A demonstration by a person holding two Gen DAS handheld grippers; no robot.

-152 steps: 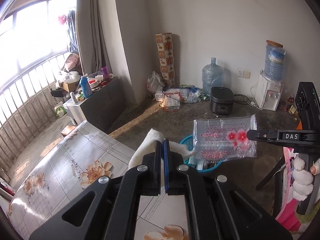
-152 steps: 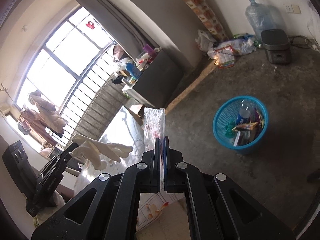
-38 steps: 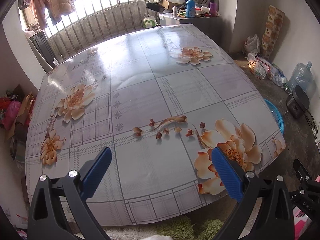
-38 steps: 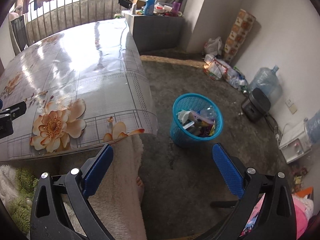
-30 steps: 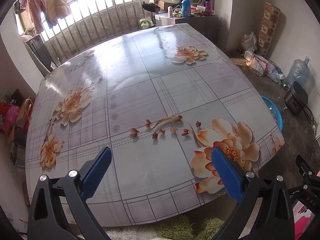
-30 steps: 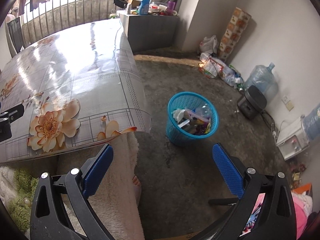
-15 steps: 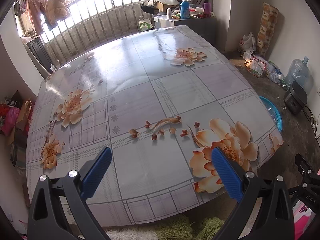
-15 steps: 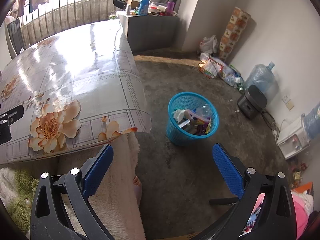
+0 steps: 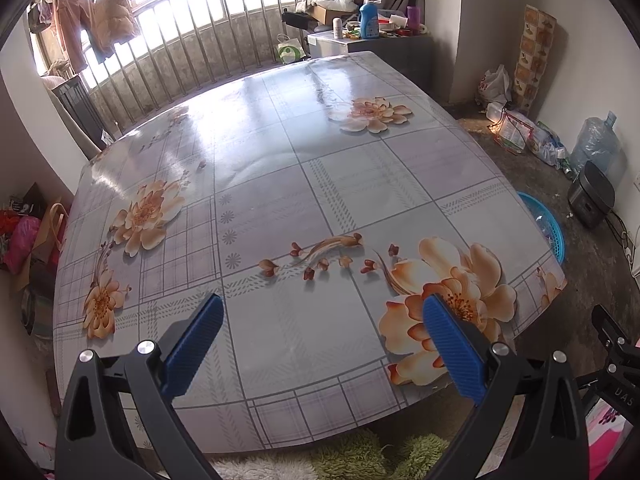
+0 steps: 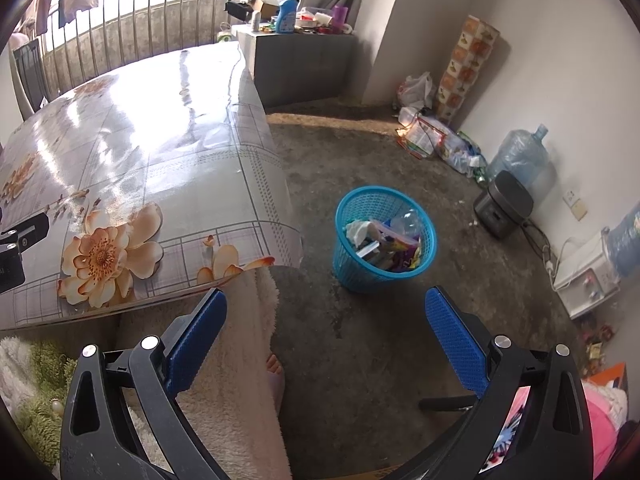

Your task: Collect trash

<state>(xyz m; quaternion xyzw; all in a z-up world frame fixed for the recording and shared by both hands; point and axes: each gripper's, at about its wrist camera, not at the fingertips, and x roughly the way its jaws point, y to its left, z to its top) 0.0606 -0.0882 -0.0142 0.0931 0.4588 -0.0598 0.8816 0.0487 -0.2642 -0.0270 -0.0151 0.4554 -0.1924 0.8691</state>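
Left gripper (image 9: 320,320): we hold it over the near edge of the table, its blue-padded jaws spread wide with nothing between them.
Right gripper (image 10: 326,312): our other tool hangs off the table's near right corner, over the floor, jaws equally wide and empty; part of it also shows at the lower right of the left wrist view.
Person's foot (image 10: 275,372): bare toes peek out from under a cream fleece cover (image 10: 236,360) just below the right gripper's left finger.
Table (image 9: 280,184): it is covered by a glossy floral oilcloth with grey checks; we see nothing lying on its top from either view.
Trash basket (image 10: 348,272): the blue mesh basket stands on the concrete floor, just off the table's right edge near its near right corner, between the right gripper's pads in that view.
Trash (image 10: 386,240): wrappers, a white crumpled piece and a clear plastic bottle fill the basket about to the rim.
Rice cooker (image 10: 503,204): a dark one sits on the floor beyond the basket, near the wall.
Water jug (image 10: 518,156): a large blue one stands against the wall just behind the cooker.
Cabinet (image 10: 304,64): a grey one beyond the table's far right corner carries bottles and clutter.
Railing (image 9: 192,36): metal bars run past the table's far edge, with clothes hanging above.
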